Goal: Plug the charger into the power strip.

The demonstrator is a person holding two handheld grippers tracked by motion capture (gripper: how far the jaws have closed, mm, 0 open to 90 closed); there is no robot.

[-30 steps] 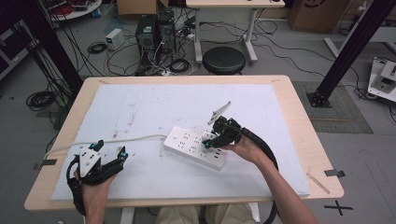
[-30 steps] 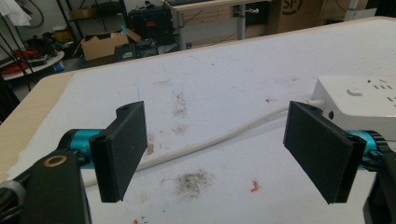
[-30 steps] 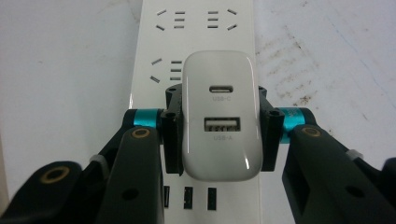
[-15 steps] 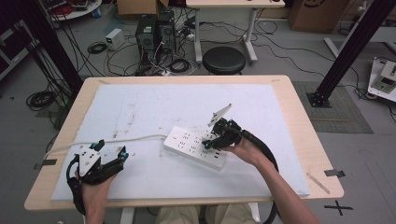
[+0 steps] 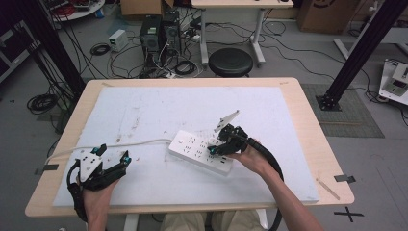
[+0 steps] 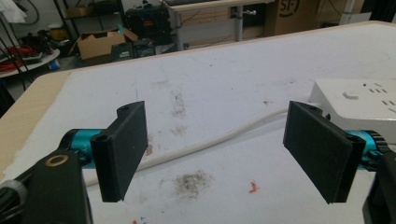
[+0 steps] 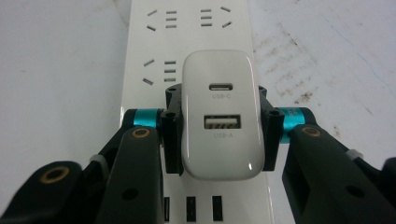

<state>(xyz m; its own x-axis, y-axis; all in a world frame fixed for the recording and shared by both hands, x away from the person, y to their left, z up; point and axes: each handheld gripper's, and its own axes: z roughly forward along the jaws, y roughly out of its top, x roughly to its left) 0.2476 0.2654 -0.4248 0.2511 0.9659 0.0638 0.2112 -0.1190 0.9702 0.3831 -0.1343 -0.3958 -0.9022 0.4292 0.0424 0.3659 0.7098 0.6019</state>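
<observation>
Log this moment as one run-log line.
right gripper: shut on USB charger, over power strip | left gripper: open, holding nothing

Charger: "USB-C", "USB-A" under its ports; cardboard box: "SF"

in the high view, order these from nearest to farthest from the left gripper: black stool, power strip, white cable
1. white cable, just above the left gripper on the mat
2. power strip, mid-table to its right
3. black stool, on the floor beyond the table's far edge
</observation>
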